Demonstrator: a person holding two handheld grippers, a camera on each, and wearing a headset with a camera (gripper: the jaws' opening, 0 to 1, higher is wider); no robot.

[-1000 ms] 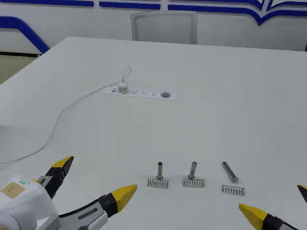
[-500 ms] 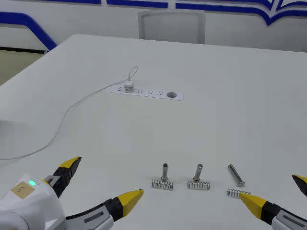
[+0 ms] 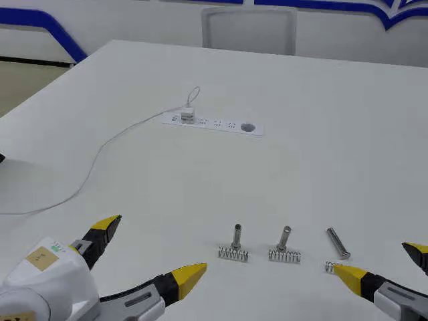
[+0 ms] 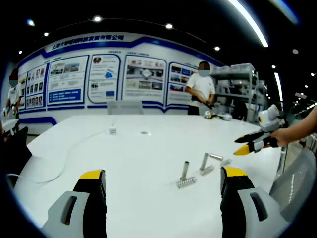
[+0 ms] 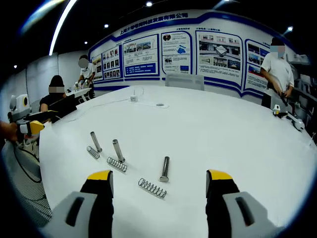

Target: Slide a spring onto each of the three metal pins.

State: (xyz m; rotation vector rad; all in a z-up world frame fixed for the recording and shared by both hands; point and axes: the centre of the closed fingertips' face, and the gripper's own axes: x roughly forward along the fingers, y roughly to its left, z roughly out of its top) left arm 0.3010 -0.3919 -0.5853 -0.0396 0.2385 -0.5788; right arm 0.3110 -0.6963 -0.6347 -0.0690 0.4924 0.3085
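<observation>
Three metal pins sit in a row near the front edge of the white table (image 3: 321,114), each with a spring lying loose on the tabletop just in front of it and none of them threaded on. The left pin (image 3: 237,235) and the middle pin (image 3: 285,236) appear to stand upright on their heads, while the right pin (image 3: 338,243) lies on its side. The left spring (image 3: 233,253) and the middle spring (image 3: 284,255) lie crosswise, close against the feet of their pins. In my head view the right spring (image 3: 330,266) is partly hidden behind a yellow jaw tip.

That tip belongs to my right gripper (image 3: 381,262), which hovers with its jaws spread wide and nothing between them, just beside the right spring. Its own view frames the right pin (image 5: 165,168) and the right spring (image 5: 152,188) between the parted jaws.

My left gripper (image 3: 148,249) hangs over the table to the left of the row, apart from it, jaws likewise wide and empty. Its view looks across to the left pin (image 4: 185,170).

Farther back on the table lies a white power strip (image 3: 214,124) with a small charger (image 3: 189,115) plugged in, and a cable (image 3: 100,157) trails off to the left. A grey chair (image 3: 249,30) stands at the far edge.
</observation>
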